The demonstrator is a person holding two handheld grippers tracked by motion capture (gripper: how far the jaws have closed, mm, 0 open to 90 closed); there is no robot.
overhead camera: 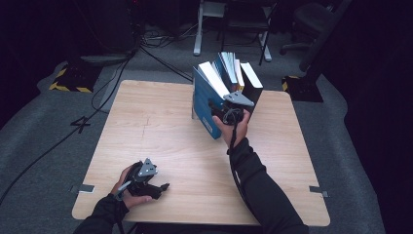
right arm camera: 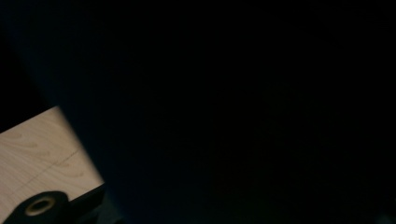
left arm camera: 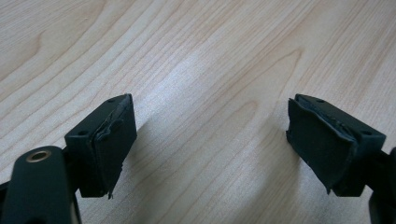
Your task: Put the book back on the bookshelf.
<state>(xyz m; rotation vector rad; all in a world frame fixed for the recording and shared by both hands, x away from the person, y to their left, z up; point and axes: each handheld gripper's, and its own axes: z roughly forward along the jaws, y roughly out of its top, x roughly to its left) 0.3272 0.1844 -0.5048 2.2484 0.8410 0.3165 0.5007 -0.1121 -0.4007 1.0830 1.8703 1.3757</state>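
Observation:
A large blue book (overhead camera: 202, 105) stands tilted on the wooden table (overhead camera: 160, 126), leaning leftward off a row of books (overhead camera: 233, 68) held up by a black bookend (overhead camera: 253, 90). My right gripper (overhead camera: 217, 113) is pressed close against the blue book's near edge. In the right gripper view the dark cover (right arm camera: 233, 116) blocks the jaws, so their hold is hidden; a strip of table (right arm camera: 37, 149) shows at lower left. Near the front left corner, my left gripper (overhead camera: 163, 187) rests low over the table. Its jaws are wide apart over bare wood (left arm camera: 210, 144), with nothing between them.
Grey tape tabs (overhead camera: 85, 188) mark the table's left and right edges. Beyond the far edge lie floor cables (overhead camera: 117, 78), a desk leg (overhead camera: 198, 34) and an office chair (overhead camera: 311, 19). Yellow-black hazard tape (overhead camera: 70, 80) lies on the carpet at left.

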